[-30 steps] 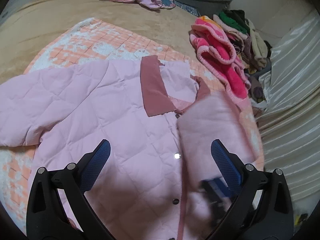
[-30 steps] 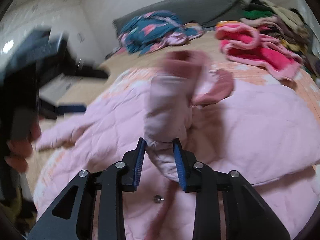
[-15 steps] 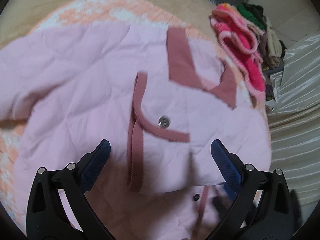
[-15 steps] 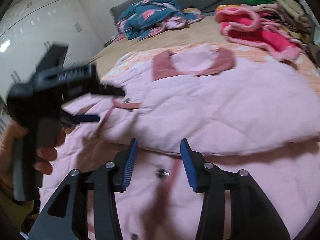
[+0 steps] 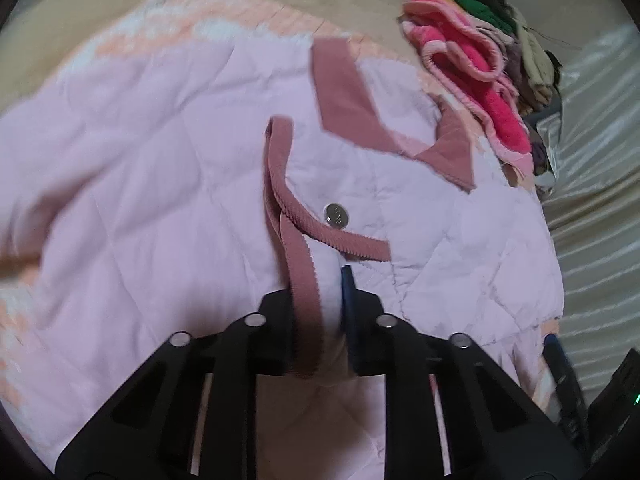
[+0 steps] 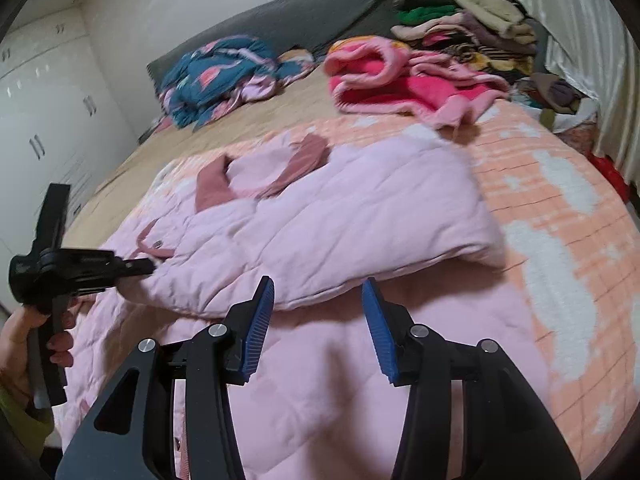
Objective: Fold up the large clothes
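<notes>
Presently catalogued: one pink quilted jacket (image 6: pixel 320 240), spread on the peach checked blanket (image 6: pixel 560 208) over the bed, collar (image 5: pixel 348 100) toward twelve o'clock in both views.

Left gripper (image 5: pixel 320 292): jaws pressed together, pinching the sleeve cuff (image 5: pixel 304 280) with its dusty-rose corduroy trim; a snap button (image 5: pixel 336 215) lay just above at twelve o'clock. The same gripper appeared at nine o'clock in the right wrist view, held in a hand (image 6: pixel 24 332).

Right gripper (image 6: pixel 318 320): jaws partly spread, nothing between the blue pads (image 6: pixel 260 320); it hovered near the folded edge of the jacket.

Progress, as judged: one sleeve lay folded across the chest, so the fold was begun. The other sleeve, at nine o'clock in the left wrist view, remained outstretched; the hem and lengthwise folds appeared still to do.

Also on the bed: a pink-and-red fleece garment (image 6: pixel 400 76) at one o'clock, a teal patterned heap (image 6: pixel 220 72) at eleven o'clock, a stack of mixed clothes (image 6: pixel 472 24) beyond.

Not legible: the hem, cut off below both grippers; the far sleeve end, blurred; how much cloth sat inside the left pinch.
</notes>
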`<state>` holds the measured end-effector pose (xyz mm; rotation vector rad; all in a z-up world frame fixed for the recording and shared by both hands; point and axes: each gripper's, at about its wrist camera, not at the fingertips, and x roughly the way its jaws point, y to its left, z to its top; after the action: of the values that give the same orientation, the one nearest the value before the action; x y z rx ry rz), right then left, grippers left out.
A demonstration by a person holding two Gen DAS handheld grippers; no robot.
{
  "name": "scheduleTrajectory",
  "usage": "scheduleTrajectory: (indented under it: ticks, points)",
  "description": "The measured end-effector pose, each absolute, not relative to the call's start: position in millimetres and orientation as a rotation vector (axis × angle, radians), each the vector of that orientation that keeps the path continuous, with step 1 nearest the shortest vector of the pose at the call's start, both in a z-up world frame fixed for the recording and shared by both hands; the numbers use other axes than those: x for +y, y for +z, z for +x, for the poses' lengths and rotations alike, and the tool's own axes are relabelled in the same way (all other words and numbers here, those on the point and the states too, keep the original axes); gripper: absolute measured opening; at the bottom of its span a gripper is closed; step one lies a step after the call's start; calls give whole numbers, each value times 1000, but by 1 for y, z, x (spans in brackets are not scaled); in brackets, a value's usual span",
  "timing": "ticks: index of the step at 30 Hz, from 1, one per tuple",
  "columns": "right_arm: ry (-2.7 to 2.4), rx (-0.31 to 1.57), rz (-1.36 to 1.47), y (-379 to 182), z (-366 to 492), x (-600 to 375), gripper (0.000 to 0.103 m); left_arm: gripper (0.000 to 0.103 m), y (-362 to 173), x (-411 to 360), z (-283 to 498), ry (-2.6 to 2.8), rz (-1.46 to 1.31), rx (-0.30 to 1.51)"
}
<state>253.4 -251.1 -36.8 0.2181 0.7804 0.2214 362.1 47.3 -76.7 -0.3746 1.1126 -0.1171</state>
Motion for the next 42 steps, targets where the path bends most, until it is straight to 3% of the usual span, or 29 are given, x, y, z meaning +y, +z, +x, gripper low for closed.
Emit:
scheduleTrajectory:
  ticks: [14,27,35,42]
  points:
    - [128,676,244,0,251,-296,45,6,52,44,358,-196,-219,867]
    - [130,845,78,-31,309,-267,51,8,-69,98,355,-30,-204,1083]
    - [111,1017,95,-83,337,-263,51,10,-81,97,347,-21,-166,1086]
    - [71,1019,109,-93,328,-263,53,19,-87,96,346,-19,-148,1096]
